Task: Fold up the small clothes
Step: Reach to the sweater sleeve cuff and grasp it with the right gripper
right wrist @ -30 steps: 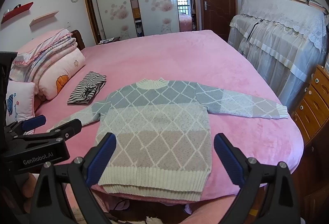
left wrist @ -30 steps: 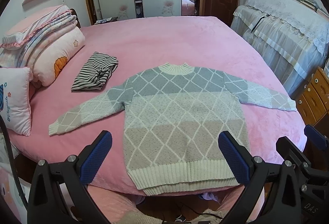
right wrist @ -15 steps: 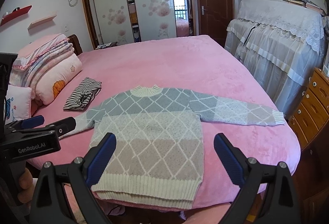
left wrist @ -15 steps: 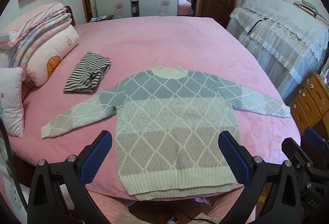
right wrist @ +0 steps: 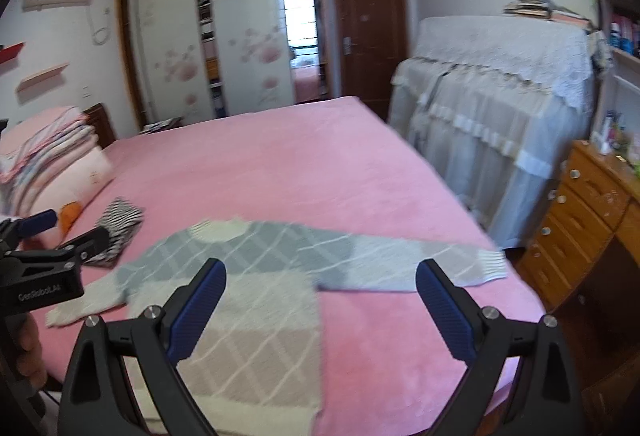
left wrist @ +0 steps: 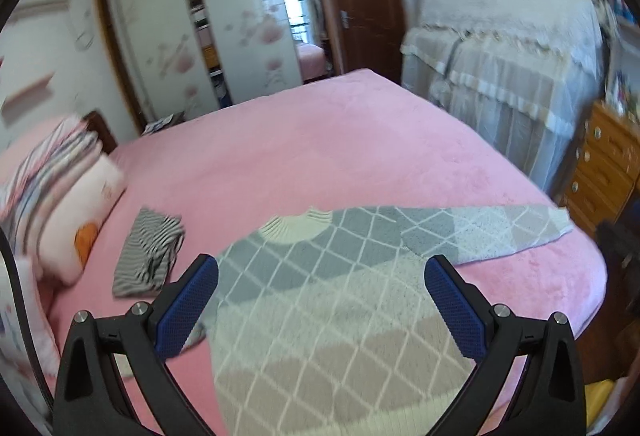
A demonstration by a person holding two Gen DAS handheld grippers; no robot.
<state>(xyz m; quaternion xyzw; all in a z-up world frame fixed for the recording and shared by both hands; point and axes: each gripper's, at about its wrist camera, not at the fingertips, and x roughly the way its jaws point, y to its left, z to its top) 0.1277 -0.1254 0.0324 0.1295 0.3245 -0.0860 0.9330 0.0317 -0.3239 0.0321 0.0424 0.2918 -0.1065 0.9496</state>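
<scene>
We've got the sweater (left wrist: 340, 300) laid flat on the pink bed (left wrist: 320, 147), front up, hem toward the near edge and collar pointing toward the far end. Taking the sweater as our landmark: one sleeve stretches straight out to its right, cuff ending close to the bed's right edge, and the other sleeve runs off to its left, mostly hidden behind our left tool in the left wrist view but visible in the right one, cuff lying flat on the bed.

Our left tool (left wrist: 320, 306) hangs above the sweater's chest with both blue pads spread wide and nothing between them. Our right tool (right wrist: 320, 310) hovers over the sweater's right side, above where the body edge meets bare bed, also spread wide and empty. In the right wrist view the left tool shows up at the far left, out past the sweater's left sleeve, with a bit of hand below it.

Just left of the sweater's collar, apart from it, sits a folded striped top (left wrist: 150, 254). Further left of that are pillows and a stack of folded blankets (left wrist: 44, 171). Off to the sweater's right, beyond the bed, stands a wooden dresser (right wrist: 584, 232) and something draped in a lace cover (right wrist: 492, 91). Both views are a bit motion-blurred.
</scene>
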